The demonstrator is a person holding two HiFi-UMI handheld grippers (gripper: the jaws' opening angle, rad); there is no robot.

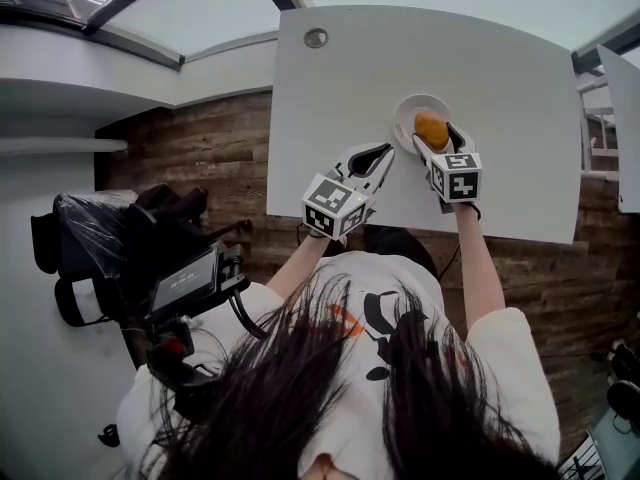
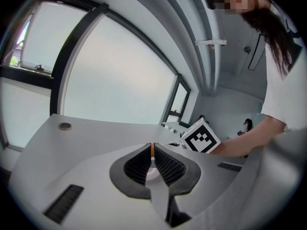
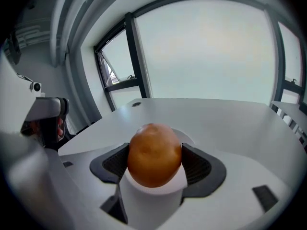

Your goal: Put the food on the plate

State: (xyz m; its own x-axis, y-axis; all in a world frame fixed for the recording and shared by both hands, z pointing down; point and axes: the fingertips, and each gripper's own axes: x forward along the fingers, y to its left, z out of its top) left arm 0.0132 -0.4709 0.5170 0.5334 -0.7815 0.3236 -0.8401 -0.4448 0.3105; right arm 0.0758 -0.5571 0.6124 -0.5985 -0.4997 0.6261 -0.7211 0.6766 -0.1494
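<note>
An orange, egg-shaped piece of food [image 1: 431, 129] [image 3: 154, 154] sits between the jaws of my right gripper [image 1: 433, 140] [image 3: 154, 161], which is shut on it. It hangs over the small white plate [image 1: 408, 116] [image 3: 188, 139] on the white table [image 1: 480, 78]; whether it touches the plate I cannot tell. My left gripper [image 1: 381, 155] [image 2: 152, 158] is just left of the plate, near the table's front edge, jaws shut with nothing between them.
A round metal grommet [image 1: 316, 37] [image 2: 64, 126] [image 3: 136, 104] is set in the table's far left corner. Brown plank floor [image 1: 210, 148] lies left of the table. A dark bag and camera gear [image 1: 150, 258] sit on the floor at my left.
</note>
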